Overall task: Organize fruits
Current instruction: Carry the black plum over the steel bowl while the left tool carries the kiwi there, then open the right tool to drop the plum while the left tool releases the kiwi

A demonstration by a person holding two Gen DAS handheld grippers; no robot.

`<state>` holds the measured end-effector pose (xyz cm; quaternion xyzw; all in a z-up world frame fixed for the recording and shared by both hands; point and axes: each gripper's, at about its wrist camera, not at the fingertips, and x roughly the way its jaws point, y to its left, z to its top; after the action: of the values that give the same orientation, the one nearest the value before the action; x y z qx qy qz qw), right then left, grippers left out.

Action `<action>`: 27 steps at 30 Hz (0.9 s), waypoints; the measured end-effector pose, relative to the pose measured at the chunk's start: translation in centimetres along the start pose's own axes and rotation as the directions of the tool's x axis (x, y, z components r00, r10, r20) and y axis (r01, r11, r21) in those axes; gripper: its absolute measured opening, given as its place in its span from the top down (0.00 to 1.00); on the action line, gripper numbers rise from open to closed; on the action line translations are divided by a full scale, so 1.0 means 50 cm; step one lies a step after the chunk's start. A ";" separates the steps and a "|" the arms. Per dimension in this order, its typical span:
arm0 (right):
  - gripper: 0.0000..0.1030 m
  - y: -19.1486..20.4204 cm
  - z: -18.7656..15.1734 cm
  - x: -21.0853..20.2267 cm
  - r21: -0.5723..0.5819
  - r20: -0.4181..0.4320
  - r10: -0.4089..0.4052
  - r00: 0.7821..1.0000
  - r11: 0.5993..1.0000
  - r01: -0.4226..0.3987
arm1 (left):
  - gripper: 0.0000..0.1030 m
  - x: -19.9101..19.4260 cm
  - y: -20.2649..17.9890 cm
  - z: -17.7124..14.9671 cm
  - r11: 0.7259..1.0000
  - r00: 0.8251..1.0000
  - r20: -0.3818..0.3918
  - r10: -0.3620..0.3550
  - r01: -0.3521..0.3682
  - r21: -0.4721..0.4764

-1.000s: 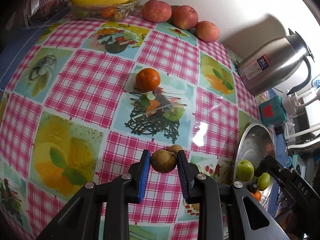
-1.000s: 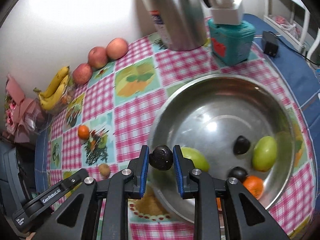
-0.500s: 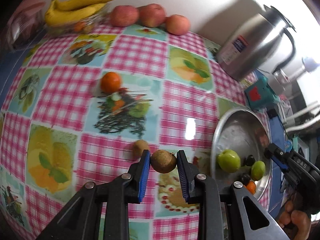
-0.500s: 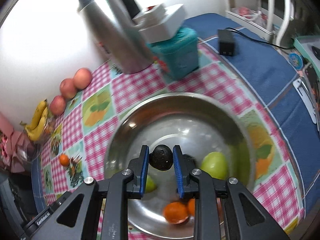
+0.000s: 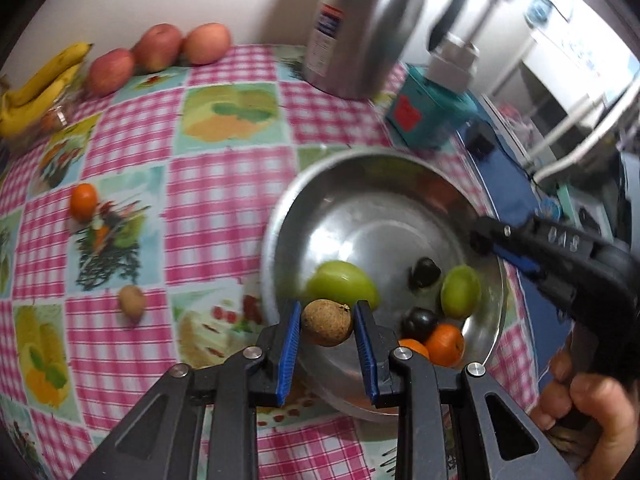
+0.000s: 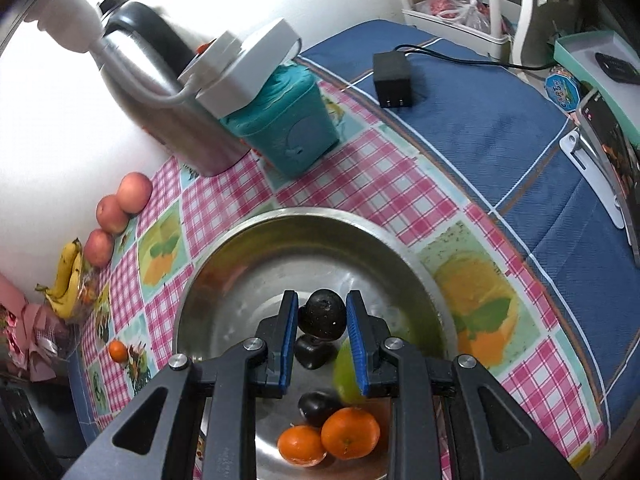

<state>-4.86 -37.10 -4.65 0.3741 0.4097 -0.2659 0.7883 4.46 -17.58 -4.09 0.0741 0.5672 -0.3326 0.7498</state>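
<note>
Over the round steel bowl [image 5: 280, 216], left gripper [image 5: 327, 322] clamps a rough brown fruit [image 5: 327, 323]; right gripper [image 6: 322, 318] clamps a dark, matte, roundish fruit [image 6: 322, 318].

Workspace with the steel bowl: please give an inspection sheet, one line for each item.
Surface: pink checked tablecloth with fruit pictures; blue cloth beside it.
Job's things: steel bowl holds green fruits, dark fruits and oranges; one orange and one brown fruit lie on the cloth.
Clutter: kettle, teal box, apples, bananas.
Grippers: left gripper shut on a brown round fruit; right gripper shut on a dark fruit, above the bowl.
Cables: black adapter with its cord.
Surroundings: white wall.
</note>
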 end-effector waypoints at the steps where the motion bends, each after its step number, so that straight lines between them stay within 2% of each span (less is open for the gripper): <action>1: 0.75 -0.001 0.000 0.000 0.002 0.004 0.002 1.000 1.000 -0.002 | 0.72 0.009 -0.008 -0.004 1.000 1.000 -0.005 0.006 -0.006 0.015; 7: 0.75 -0.001 -0.003 0.015 -0.003 -0.009 -0.002 1.000 1.000 0.002 | 0.72 0.039 -0.017 -0.021 0.999 0.999 -0.042 0.011 -0.009 0.035; 19: 0.74 0.012 -0.007 0.024 -0.021 -0.033 0.001 0.999 1.000 -0.002 | 0.70 0.060 -0.015 -0.025 0.999 0.998 -0.055 0.021 -0.019 0.027; 21: 0.71 0.013 -0.007 0.024 -0.021 -0.038 0.003 0.999 1.000 -0.004 | 0.70 0.060 -0.014 -0.025 0.999 0.998 -0.054 0.022 -0.021 0.025; 23: 0.61 0.015 -0.008 0.022 -0.023 -0.039 -0.001 0.999 1.000 0.000 | 0.68 0.059 -0.012 -0.025 1.000 0.998 -0.054 0.017 -0.016 0.022; 27: 0.61 0.024 -0.008 0.020 -0.045 -0.047 -0.008 0.999 0.999 0.006 | 0.61 0.051 -0.009 -0.023 1.000 0.999 -0.049 0.002 -0.001 0.017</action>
<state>-3.64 -36.18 -5.21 0.3612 0.4352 -0.2508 0.7857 3.63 -18.43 -6.67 0.0892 0.5823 -0.3350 0.7354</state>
